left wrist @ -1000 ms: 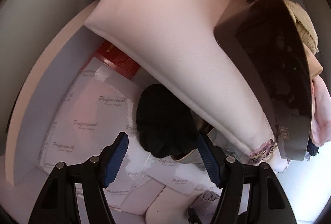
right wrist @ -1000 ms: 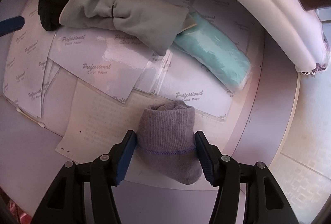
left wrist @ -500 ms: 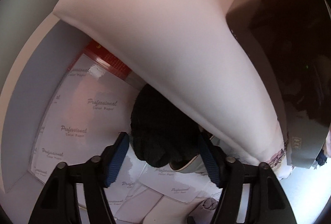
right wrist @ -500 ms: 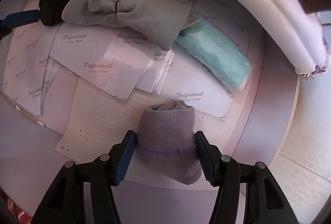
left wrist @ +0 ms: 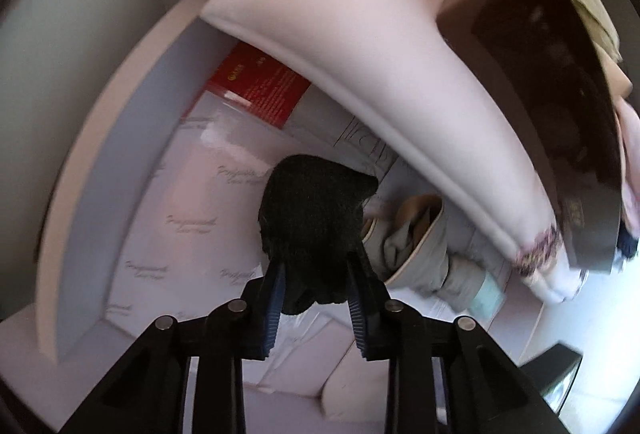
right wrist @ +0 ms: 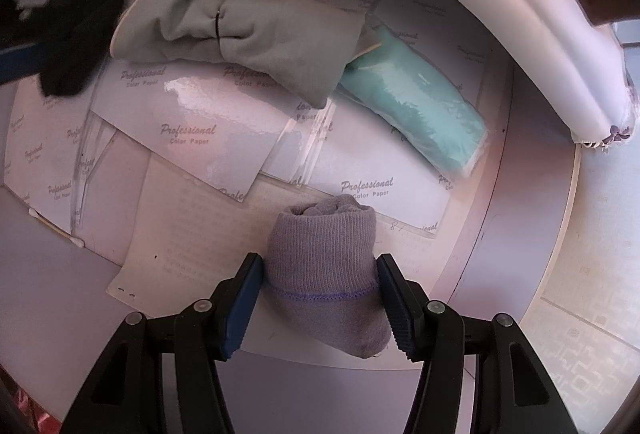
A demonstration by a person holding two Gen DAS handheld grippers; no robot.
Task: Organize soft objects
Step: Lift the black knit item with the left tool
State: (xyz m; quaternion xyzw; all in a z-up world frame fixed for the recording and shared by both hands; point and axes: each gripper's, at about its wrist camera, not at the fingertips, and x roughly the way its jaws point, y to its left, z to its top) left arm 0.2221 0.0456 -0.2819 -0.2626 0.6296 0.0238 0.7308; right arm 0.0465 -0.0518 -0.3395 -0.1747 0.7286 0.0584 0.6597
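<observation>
Worktop [right wrist: 60,314] littered with glossy paper packs [right wrist: 192,121]; left gripper [left wrist: 316,298] clamps a black sock [left wrist: 312,209], right gripper [right wrist: 320,298] grips a grey sock [right wrist: 324,258].

You had "Professional Color Paper" printed in grey script many times over the glossy white paper packs [right wrist: 224,113] spread across the surface under your right gripper, clearest on the pack near the middle and on another [right wrist: 366,189] just beyond the rolled sock. The same wording showed only faintly on the sheets [left wrist: 192,222] under your left gripper. A red package [left wrist: 260,89] there carried small print too blurred to read.
</observation>
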